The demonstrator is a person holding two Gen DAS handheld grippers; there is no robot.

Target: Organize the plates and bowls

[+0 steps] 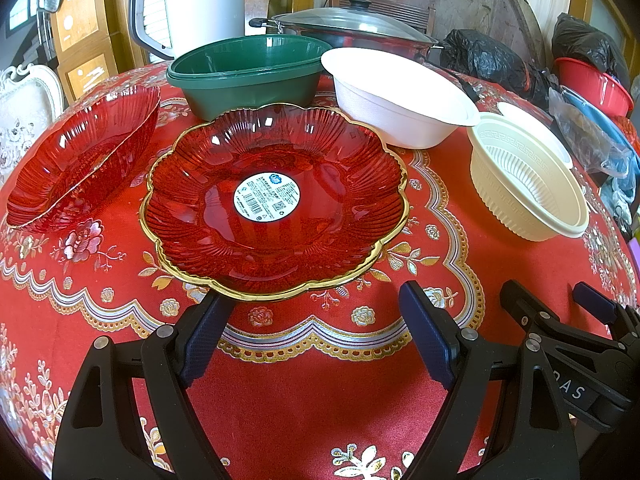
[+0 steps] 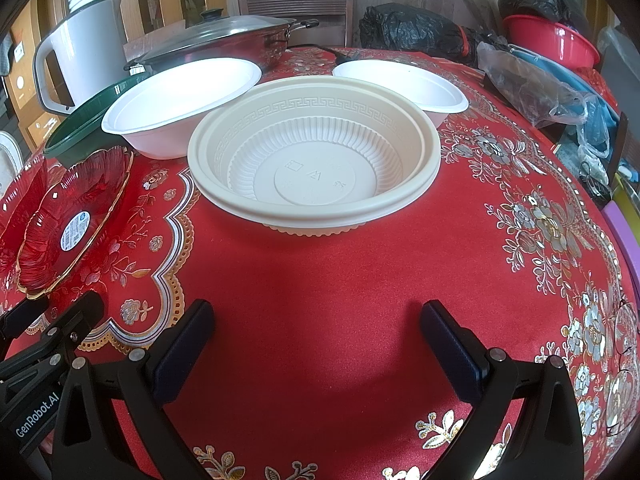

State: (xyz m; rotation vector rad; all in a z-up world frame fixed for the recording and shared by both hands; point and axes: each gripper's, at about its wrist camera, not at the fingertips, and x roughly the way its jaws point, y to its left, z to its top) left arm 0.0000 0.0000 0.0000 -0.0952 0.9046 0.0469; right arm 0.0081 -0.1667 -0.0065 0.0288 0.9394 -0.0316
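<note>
A red flower-shaped plate with a gold rim (image 1: 276, 200) lies on the table just ahead of my open, empty left gripper (image 1: 316, 312); its near edge almost meets the left finger. A second red plate (image 1: 80, 156) lies to its left. Behind stand a green bowl (image 1: 248, 76) and a white foam bowl (image 1: 400, 100). A cream ribbed bowl (image 2: 312, 160) sits ahead of my open, empty right gripper (image 2: 316, 332), apart from it; the bowl also shows in the left wrist view (image 1: 524, 180). Two white foam bowls (image 2: 180, 100) (image 2: 404, 84) stand behind it.
A lidded steel pot (image 1: 352, 28) and a white kettle (image 1: 192, 4) stand at the back. Black bags (image 2: 420, 28), a red basin (image 2: 556, 44) and clear plastic wrap (image 2: 536, 88) crowd the right side. The red tablecloth (image 2: 320, 272) covers the table.
</note>
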